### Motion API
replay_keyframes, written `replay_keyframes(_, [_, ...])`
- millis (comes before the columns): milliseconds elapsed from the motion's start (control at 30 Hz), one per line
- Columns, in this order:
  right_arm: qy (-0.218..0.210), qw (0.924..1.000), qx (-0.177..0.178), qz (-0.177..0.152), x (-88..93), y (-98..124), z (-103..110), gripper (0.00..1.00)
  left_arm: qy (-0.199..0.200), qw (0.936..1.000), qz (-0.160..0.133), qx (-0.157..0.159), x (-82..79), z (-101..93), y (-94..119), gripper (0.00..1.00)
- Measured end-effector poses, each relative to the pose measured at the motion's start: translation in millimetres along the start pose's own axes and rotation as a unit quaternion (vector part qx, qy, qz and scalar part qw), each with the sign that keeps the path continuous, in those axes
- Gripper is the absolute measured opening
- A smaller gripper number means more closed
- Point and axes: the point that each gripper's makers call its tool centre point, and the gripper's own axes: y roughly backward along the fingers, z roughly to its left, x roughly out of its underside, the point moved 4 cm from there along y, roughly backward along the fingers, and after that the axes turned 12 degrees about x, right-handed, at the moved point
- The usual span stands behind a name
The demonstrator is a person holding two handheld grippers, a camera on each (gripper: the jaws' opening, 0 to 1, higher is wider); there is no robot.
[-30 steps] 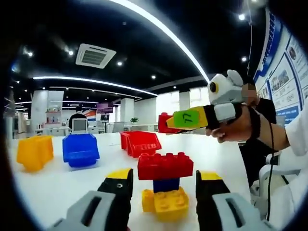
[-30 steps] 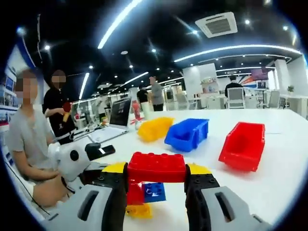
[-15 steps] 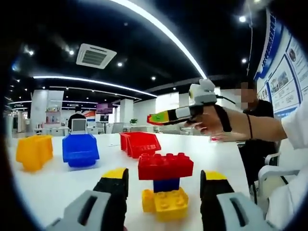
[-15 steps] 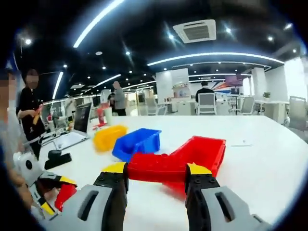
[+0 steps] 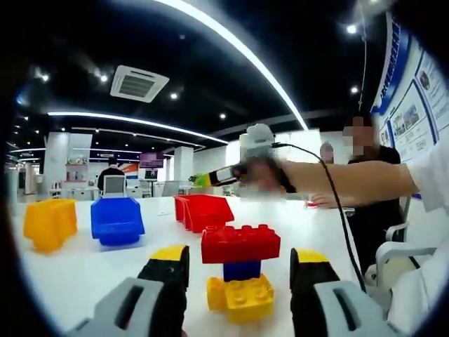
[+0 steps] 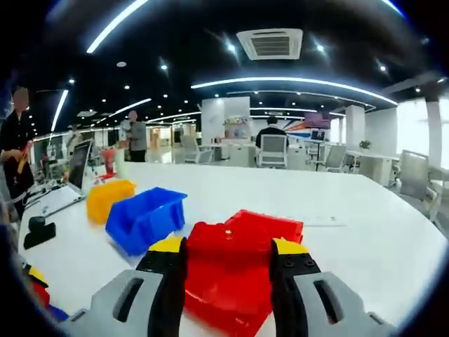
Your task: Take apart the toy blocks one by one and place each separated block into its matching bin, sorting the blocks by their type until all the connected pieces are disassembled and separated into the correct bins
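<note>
A stack of three blocks stands on the white table (image 5: 91, 270) between my left gripper's jaws: a wide red block (image 5: 240, 242) on top, a blue block (image 5: 242, 269) under it, a yellow block (image 5: 242, 298) at the base. My left gripper (image 5: 238, 256) is open around the stack without touching it. My right gripper (image 6: 228, 246) is shut on another red block (image 6: 210, 241) and hovers just over the red bin (image 6: 266, 228). In the left gripper view the right gripper (image 5: 231, 174) is blurred, held above the red bin (image 5: 205, 209).
A blue bin (image 5: 117, 219) and a yellow bin (image 5: 50, 221) sit left of the red one; in the right gripper view the blue bin (image 6: 144, 219) and yellow bin (image 6: 109, 199) lie left. A laptop (image 6: 74, 175) and people stand beyond the table.
My right gripper has carried its red block away from the stack, across the table to above the red bin. The left gripper and the stack have stayed put.
</note>
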Motion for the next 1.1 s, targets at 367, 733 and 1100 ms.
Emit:
replay_keyframes(367, [0.017, 0.9997, 0.009, -0.017, 5.3, -11, -10, 0.63, -0.004, 1.0000, 0.001, 0.000, 0.8, -4.4, 3, 0.58])
replay_keyframes(733, [0.017, 0.9989, -0.024, -0.036, -1.9, 20, -3, 0.61, -0.005, 1.0000, 0.003, 0.000, 1.9, -4.6, 4, 0.58])
replay_keyframes(1100, [0.008, 0.9935, -0.102, -0.049, -0.4, 81, 24, 0.59, -0.006, 0.9999, 0.011, -0.001, 4.6, -3.9, 4, 0.58])
